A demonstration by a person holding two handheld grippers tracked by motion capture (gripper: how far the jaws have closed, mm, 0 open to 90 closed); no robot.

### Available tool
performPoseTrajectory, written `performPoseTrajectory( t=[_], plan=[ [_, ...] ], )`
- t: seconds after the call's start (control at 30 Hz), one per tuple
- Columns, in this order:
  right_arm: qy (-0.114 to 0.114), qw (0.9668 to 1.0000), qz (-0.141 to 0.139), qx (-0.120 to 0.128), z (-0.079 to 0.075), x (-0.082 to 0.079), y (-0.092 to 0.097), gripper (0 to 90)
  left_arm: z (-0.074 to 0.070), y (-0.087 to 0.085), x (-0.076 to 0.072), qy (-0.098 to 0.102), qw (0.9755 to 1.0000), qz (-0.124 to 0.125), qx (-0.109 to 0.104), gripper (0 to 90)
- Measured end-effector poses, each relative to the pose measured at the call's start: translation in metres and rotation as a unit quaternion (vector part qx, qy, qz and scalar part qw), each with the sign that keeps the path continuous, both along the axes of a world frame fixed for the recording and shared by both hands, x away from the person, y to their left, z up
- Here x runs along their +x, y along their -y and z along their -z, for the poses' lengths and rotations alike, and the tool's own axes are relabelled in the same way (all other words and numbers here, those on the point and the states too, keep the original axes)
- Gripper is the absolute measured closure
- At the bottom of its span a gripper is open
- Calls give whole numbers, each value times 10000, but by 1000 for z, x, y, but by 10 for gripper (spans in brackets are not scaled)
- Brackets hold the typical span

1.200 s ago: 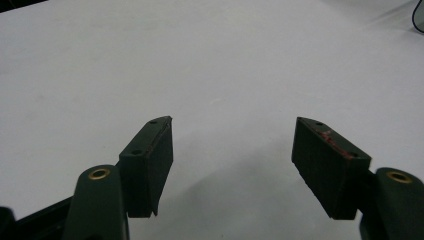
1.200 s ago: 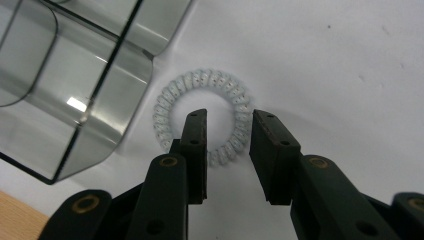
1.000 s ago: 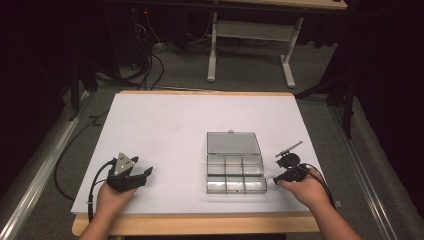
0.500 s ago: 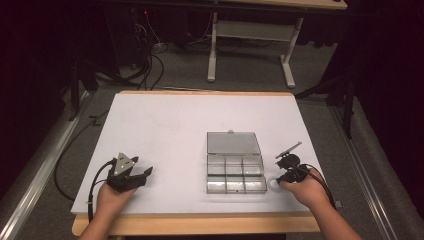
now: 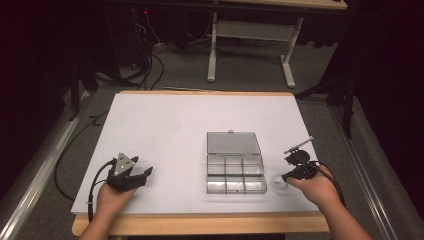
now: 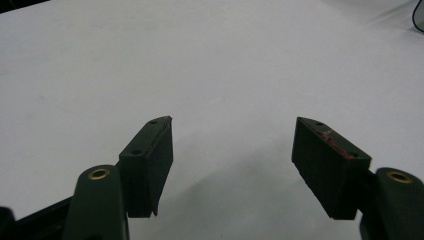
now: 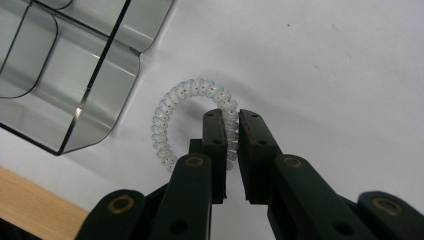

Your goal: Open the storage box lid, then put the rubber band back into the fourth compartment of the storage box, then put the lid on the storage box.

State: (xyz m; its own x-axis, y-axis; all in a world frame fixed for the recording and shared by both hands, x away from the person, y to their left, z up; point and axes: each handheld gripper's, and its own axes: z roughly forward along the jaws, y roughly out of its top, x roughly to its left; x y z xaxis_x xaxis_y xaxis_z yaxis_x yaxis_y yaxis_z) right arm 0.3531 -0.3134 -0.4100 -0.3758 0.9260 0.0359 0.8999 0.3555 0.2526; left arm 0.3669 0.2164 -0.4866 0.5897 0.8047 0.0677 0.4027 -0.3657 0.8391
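Clear spiral hair tie point(image 7: 192, 117) lying on the white table point(image 5: 165, 125) just right of the compartment box point(image 5: 235, 172) (lid open), right gripper point(image 7: 230, 125) pinching the tie's coil after closing in, left gripper point(image 6: 232, 150) spread wide, well left of the box

A clear spiral hair tie point(image 7: 190, 107) is lying flat on the white bench point(image 7: 325, 65), just beside the near right corner of the clear plastic box point(image 7: 75, 75), its coil pinched at one side.
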Motion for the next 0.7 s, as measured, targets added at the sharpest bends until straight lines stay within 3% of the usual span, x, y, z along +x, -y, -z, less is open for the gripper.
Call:
performPoseTrajectory(
  t=[0.33,0.7],
  plan=[
    [-48,10000,42,70,-4,0,3,833,0,0,0,-18,10000,-19,12,333],
    [-27,9999,53,132,-22,0,4,833,0,-1,1,-63,10000,-21,-5,333]
  ],
)
